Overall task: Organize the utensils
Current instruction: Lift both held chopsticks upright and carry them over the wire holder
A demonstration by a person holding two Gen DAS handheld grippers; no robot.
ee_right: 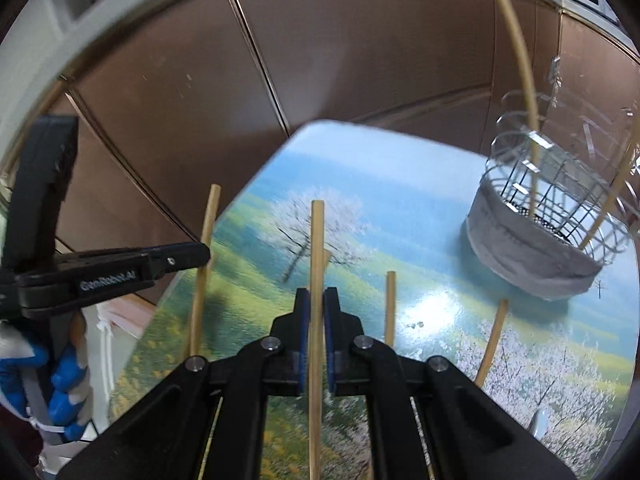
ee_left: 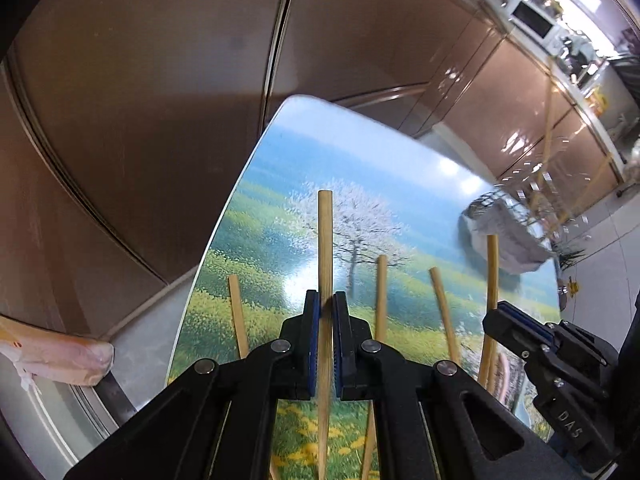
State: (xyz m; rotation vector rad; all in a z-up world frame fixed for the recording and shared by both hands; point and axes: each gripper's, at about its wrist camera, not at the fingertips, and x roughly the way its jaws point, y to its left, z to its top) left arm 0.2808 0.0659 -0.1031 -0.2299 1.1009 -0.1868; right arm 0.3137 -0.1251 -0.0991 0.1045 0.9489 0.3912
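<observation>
My left gripper [ee_left: 326,296] is shut on a bamboo chopstick [ee_left: 325,240] that sticks out ahead of the jaws, above the table [ee_left: 280,168] with its printed landscape. My right gripper [ee_right: 316,292] is shut on another chopstick [ee_right: 317,240]. Each gripper shows in the other's view: the right gripper [ee_left: 494,316] with its stick [ee_left: 492,268], the left gripper [ee_right: 204,254] with its stick [ee_right: 206,232]. Loose chopsticks [ee_left: 381,292] [ee_left: 442,308] [ee_left: 236,312] lie on the table. A wire utensil basket [ee_right: 532,240] with a grey band stands at the right, with two chopsticks [ee_right: 520,80] upright in it.
Brown cabinet panels [ee_left: 160,100] rise behind the table's far edge. A counter with a microwave [ee_left: 532,20] runs at the far right. A pale wrapped object [ee_left: 60,356] lies left of the table. A hand in a blue and white glove [ee_right: 60,380] holds the left gripper.
</observation>
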